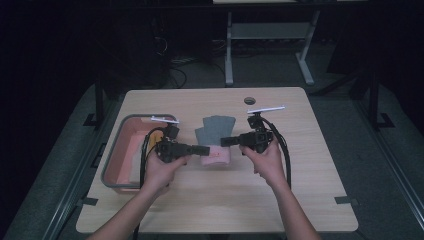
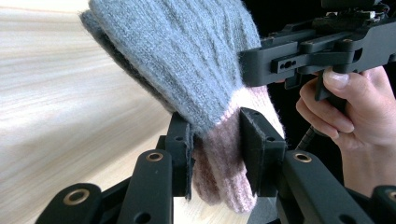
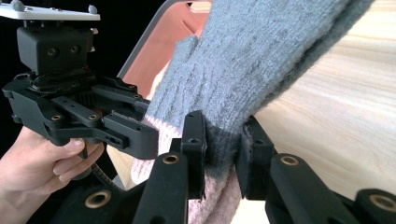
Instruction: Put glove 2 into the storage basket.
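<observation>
Grey-and-pink knit glove [image 1: 216, 136] lifted over mid-worktop [image 1: 280, 200], beside a pink bin [image 1: 118, 150]. Left tool [image 2: 215, 149] clamped on its pink cuff; right tool [image 3: 223, 154] clamped where grey meets pink. No readable writing; orange mark illegible.

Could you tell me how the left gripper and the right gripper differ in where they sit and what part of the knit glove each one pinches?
The left gripper sits beside the pink bin, while the right gripper is over bare table. The left gripper's jaws pinch the knit glove mainly at its pink cuff; the right gripper's jaws pinch the grey knit just above the cuff. Both are hand-held, point toward each other and are shut on the same glove.
</observation>
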